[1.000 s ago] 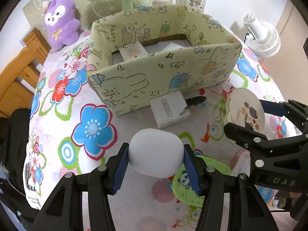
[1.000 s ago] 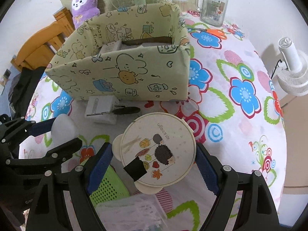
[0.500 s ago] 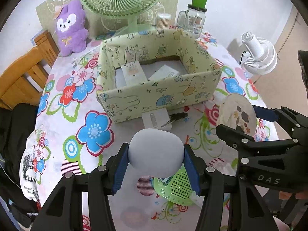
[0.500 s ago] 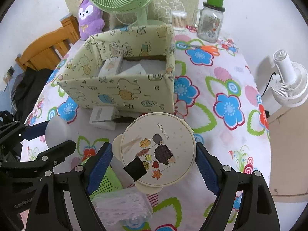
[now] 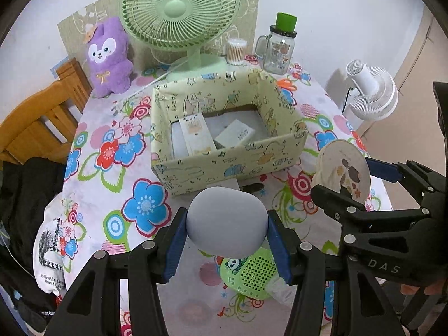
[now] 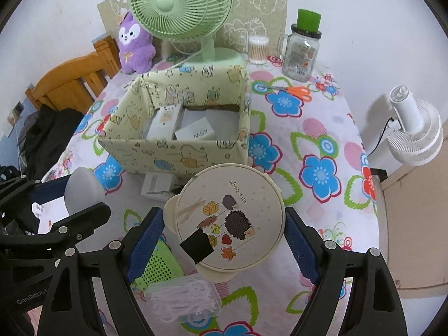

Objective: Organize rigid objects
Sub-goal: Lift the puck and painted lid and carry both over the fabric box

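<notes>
both pairs of blue-padded fingers are closed on something: the left gripper (image 5: 226, 238) clamps a smooth pale grey rounded object (image 5: 226, 221) from either side, and the right gripper (image 6: 224, 232) clamps a round cream lidded container (image 6: 229, 218) printed with a hedgehog and leaves, a black patch stuck near its lower edge. both are held up off the table (image 6: 316, 128), which wears a cloth of big blue, red and pink flowers. at about 12 o'clock from the grey object sits an open yellow cartoon-print box (image 5: 224, 165) with a few white cartons (image 5: 196, 134) lying inside. a small white box (image 6: 156, 183) lies against its near wall. under the grippers are a green perforated item (image 5: 252, 273) with a panda mark and a clear tub of white strands (image 6: 184, 299).

along the far edge, by the white wall, stand a green desk fan (image 5: 179, 11), a purple plush (image 5: 107, 56), a jar of cotton swabs (image 5: 236, 51) and a glass mug jar with a green lid (image 5: 280, 47); orange scissors (image 6: 296, 91) lie near it. at 9 o'clock is a wooden chair (image 5: 33, 123), at 3 o'clock a white fan (image 5: 369, 95).
</notes>
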`<state>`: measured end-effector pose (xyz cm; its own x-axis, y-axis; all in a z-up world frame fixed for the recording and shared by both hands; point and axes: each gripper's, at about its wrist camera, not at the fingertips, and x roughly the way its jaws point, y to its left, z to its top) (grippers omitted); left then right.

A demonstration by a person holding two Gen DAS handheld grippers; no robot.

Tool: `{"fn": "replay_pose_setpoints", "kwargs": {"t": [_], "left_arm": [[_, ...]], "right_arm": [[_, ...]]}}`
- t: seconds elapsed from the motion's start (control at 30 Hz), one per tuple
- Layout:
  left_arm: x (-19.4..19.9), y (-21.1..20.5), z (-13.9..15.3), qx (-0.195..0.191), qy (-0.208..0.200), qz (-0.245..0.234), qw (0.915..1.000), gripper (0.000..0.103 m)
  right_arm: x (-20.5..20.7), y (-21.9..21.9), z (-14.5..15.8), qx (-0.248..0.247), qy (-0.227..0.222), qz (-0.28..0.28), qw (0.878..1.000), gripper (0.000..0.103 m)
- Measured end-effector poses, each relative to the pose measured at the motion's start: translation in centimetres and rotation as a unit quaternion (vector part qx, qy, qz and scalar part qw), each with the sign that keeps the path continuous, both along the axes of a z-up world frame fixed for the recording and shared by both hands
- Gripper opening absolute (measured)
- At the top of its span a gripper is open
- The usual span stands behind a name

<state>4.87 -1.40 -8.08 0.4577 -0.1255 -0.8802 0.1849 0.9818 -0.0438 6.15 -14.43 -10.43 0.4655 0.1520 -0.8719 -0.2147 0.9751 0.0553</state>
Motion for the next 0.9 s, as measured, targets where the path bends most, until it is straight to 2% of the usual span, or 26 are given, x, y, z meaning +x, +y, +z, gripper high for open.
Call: {"fn": "replay_pose_setpoints", "kwargs": {"t": [0.37, 0.9], "left_arm": [[1.3, 0.5, 2.3, 0.003, -0.013, -0.002, 0.9999, 0.057], [4.1, 1.3, 4.0, 0.0, -0.024, -0.009, 0.9997, 0.057]], "right_arm": [[1.2, 0.5, 2.5, 0.008, -0.016, -0.001, 1.0, 0.086], [4.2, 1.3, 4.0, 0.017, -0.026, 0.003, 1.0, 0.086]]}}
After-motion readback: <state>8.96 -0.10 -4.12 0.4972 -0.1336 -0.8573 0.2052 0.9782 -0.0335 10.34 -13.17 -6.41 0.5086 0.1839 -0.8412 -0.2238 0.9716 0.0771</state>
